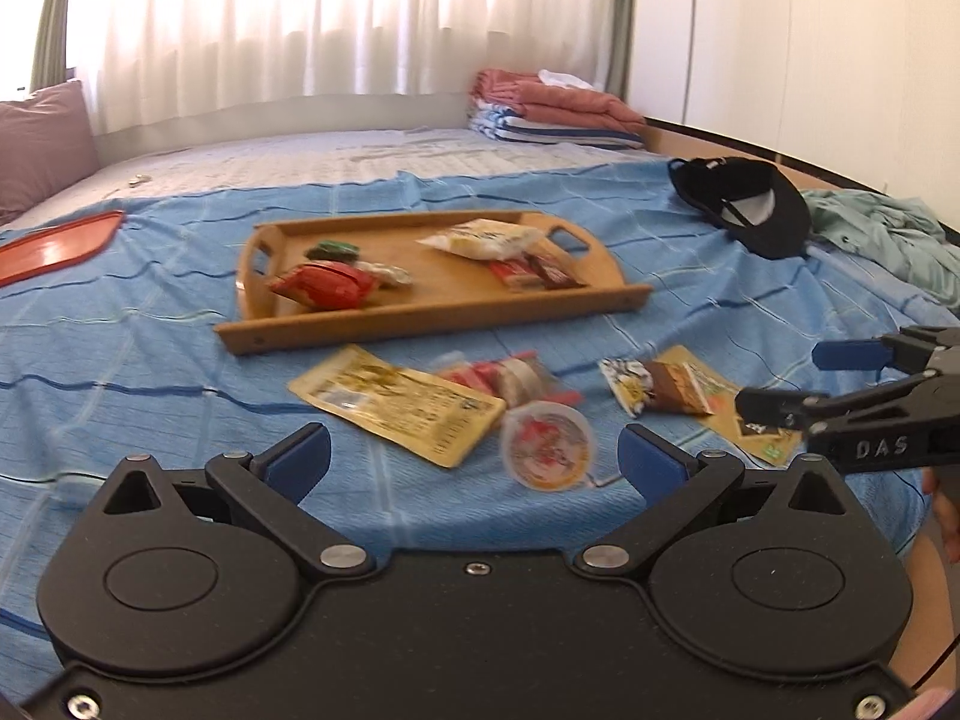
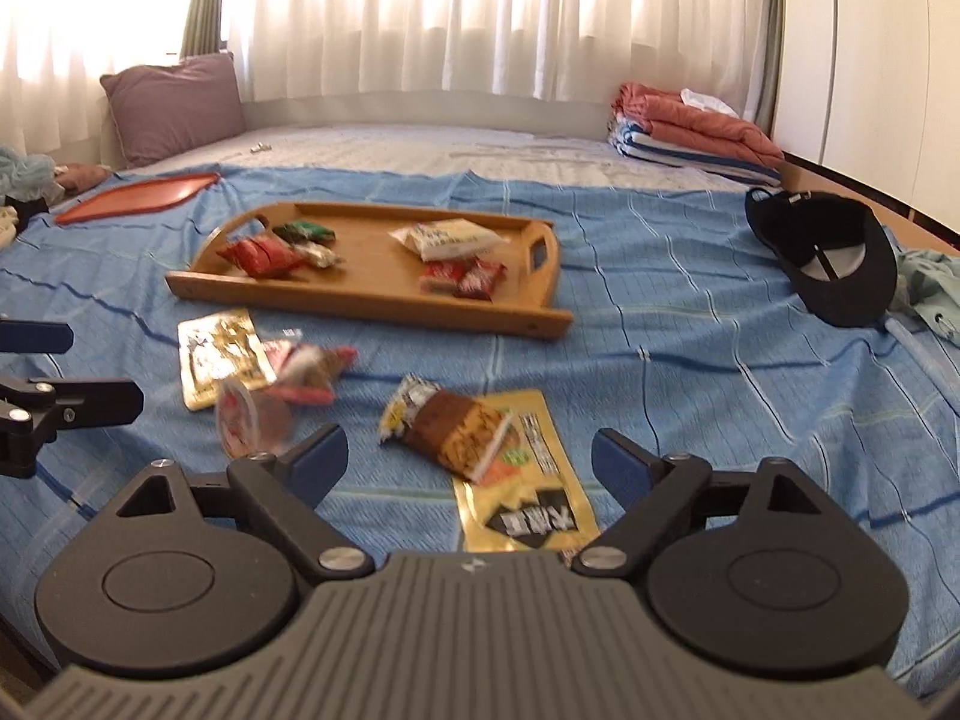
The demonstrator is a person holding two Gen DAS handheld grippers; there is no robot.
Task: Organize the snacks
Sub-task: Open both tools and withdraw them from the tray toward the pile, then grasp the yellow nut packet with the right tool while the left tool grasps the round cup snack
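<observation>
A wooden tray [image 1: 420,312] [image 2: 372,294] lies on the blue bedspread and holds several snack packets: a red one [image 1: 321,285], a green one [image 1: 333,250], a white one [image 1: 486,238] and a brown bar [image 1: 534,274]. Loose snacks lie in front of it: a yellow pouch [image 1: 396,402] [image 2: 219,354], a round jelly cup [image 1: 549,444] [image 2: 249,420], a clear pack [image 1: 510,378], a brown bar [image 2: 450,426] [image 1: 657,390] on a second yellow pouch [image 2: 528,492]. My left gripper [image 1: 474,456] is open and empty above the cup. My right gripper [image 2: 468,462] is open and empty above the brown bar.
A black cap [image 1: 750,204] [image 2: 834,252] lies at the right by teal clothing [image 1: 888,228]. A red tray [image 1: 54,246] [image 2: 138,195] lies at the left. Folded towels [image 1: 552,108] and a purple pillow [image 2: 174,108] sit at the back of the bed.
</observation>
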